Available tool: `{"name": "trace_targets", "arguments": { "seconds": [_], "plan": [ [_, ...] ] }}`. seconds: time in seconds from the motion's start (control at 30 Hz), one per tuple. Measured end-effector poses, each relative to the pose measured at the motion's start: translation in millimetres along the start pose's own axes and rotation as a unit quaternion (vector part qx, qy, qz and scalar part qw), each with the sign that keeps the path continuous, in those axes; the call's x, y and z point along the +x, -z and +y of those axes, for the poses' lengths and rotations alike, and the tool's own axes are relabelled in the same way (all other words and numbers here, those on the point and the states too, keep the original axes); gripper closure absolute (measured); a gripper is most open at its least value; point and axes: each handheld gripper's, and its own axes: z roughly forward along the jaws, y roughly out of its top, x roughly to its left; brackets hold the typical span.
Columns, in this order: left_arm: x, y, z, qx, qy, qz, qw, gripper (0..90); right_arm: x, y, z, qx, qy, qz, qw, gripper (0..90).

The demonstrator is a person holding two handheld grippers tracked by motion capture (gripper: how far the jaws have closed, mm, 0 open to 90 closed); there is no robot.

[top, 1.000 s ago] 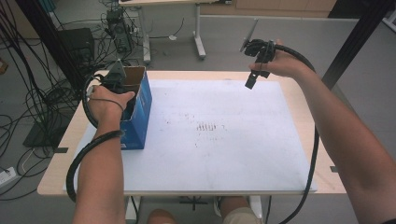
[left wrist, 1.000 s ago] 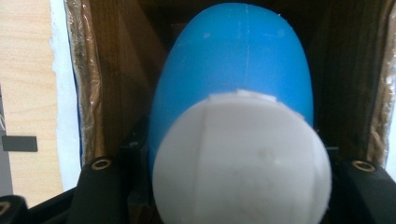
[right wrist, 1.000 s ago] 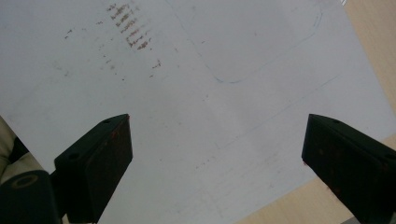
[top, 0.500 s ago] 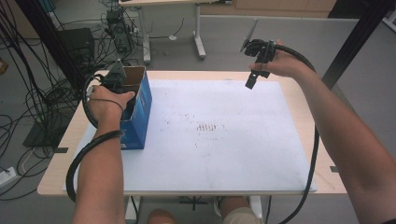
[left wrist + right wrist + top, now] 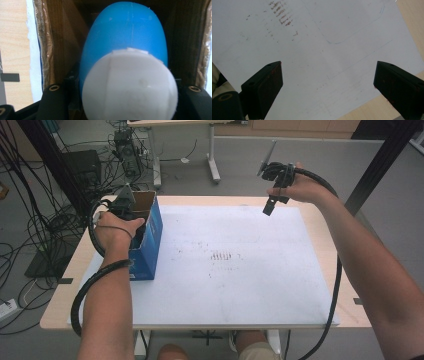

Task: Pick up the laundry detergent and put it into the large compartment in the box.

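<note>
The left gripper (image 5: pixel 131 209), lowered into the open blue box (image 5: pixel 150 240), is clamped on a blue-and-white egg-shaped capsule (image 5: pixel 125 65) between its jaws, likely for lifting out, while the right gripper (image 5: pixel 327 87) hangs spread wide above the white mat (image 5: pixel 240 270).

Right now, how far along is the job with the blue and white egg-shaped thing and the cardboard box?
Done: the left tongs are shut on the blue and white egg. In hand: they hold it inside the open blue box at the table's left. Whether it is going in or coming out I cannot tell. Left: let go or lift clear. The right tongs hang open over the white mat, idle.
</note>
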Motion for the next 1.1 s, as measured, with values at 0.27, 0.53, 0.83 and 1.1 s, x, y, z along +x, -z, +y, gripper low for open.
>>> {"name": "trace_targets", "arguments": {
  "seconds": [0.27,0.53,0.83,1.1],
  "plan": [
    [0.4,0.1,-0.2,0.000,0.000,0.000,1.0000,37.7,-1.1,1.8,-3.1,-0.006,-0.002,0.000,1.0000,8.3],
    [-0.2,0.0,-0.3,0.000,-0.001,0.000,1.0000,37.7,-0.9,2.5,-3.6,-0.006,-0.003,0.000,1.0000,8.3],
    [-0.6,0.2,0.7,0.002,-0.001,0.000,1.0000,37.7,-1.6,2.4,-4.6,-0.008,-0.002,0.001,1.0000,8.3],
    [-0.3,0.0,-0.4,0.000,-0.001,0.000,1.0000,37.7,-1.5,2.7,-5.2,-0.009,-0.003,0.000,1.0000,8.3]
  ]
}}
